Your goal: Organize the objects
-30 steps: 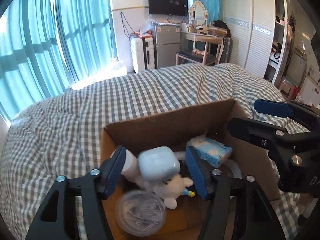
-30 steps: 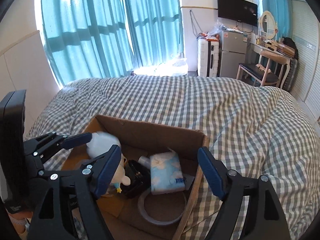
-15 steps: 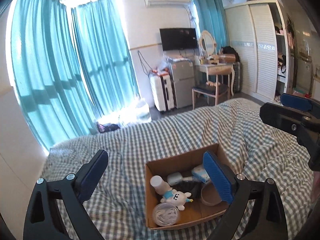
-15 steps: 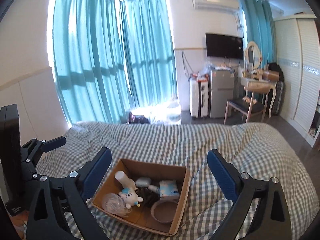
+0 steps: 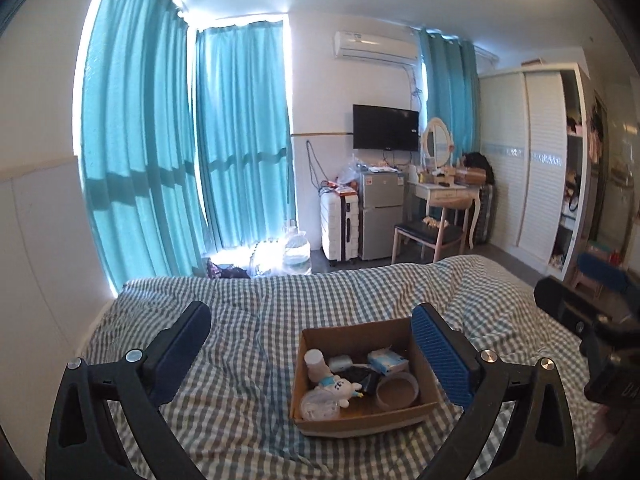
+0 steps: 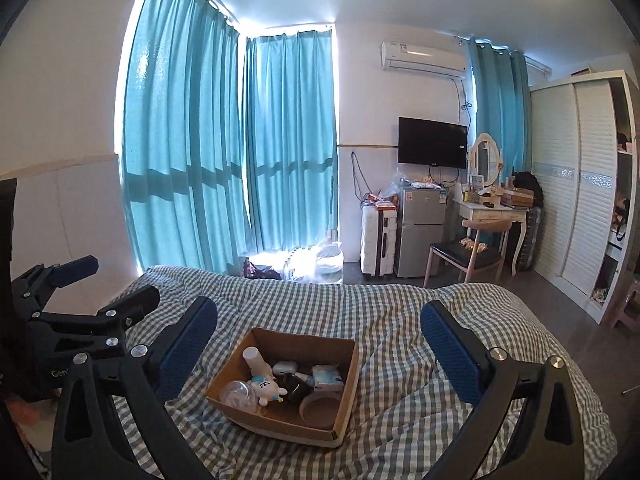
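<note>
Both grippers are hanging well back from the cardboard box [image 5: 360, 420], which is sitting on the checked bedspread [image 5: 240, 360] with everything gathered inside it: a plush toy [image 5: 334, 390], a white bottle [image 5: 314, 362], a tissue pack [image 5: 388, 361], a roll of tape [image 5: 398, 390], a small white case [image 5: 340, 362] and a clear round tub [image 5: 318, 408]. The left gripper [image 5: 312, 356] is standing released, its jaws having just been spreading wide with nothing between them, and the right gripper [image 6: 320, 354] is doing the same. The sorting is looking finished, so doing this step well is meaning keeping both sets of jaws spread and clear of the box walls, backing off without nudging the box or dragging the bedspread under it
</note>
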Demonstrator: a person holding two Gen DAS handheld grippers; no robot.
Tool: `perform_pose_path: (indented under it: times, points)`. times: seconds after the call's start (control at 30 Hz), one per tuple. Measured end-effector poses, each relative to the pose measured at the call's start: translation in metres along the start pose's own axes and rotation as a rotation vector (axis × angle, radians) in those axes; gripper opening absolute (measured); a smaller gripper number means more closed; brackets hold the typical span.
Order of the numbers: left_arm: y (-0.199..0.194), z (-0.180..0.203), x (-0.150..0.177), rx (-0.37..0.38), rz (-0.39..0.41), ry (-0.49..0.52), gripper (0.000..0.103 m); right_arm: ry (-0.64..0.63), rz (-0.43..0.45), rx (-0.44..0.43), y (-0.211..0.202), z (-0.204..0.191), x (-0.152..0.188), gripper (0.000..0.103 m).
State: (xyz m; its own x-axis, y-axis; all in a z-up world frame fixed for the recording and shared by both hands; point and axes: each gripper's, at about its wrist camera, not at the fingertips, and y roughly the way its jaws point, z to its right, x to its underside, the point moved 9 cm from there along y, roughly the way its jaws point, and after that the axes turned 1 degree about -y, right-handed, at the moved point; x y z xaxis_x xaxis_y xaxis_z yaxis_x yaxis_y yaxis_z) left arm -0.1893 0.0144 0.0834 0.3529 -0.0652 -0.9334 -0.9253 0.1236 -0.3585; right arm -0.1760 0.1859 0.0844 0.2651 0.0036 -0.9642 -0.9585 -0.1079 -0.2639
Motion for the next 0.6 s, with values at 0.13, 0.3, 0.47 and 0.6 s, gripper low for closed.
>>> perform_pose_path:
  times: [0.13, 0.3, 0.47, 0.6]
  points:
    - [-0.023, -0.018, 0.016, -0.047, 0.027, -0.068, 0.103, -0.006, -0.010, 0.007, -0.008, -0.006, 0.025, 0.103]
    - [-0.038, -0.031, 0.043, -0.112, 0.058, -0.093, 0.103, -0.064, -0.030, 0.063, -0.010, -0.012, 0.057, 0.103]
    - [-0.043, -0.025, 0.086, -0.149, 0.028, -0.064, 0.103, -0.025, -0.027, 0.033, -0.013, -0.017, 0.082, 0.103]
    - [-0.042, -0.019, 0.111, -0.149, 0.001, -0.060, 0.103, -0.035, -0.029, 0.034, -0.020, -0.017, 0.101, 0.103]
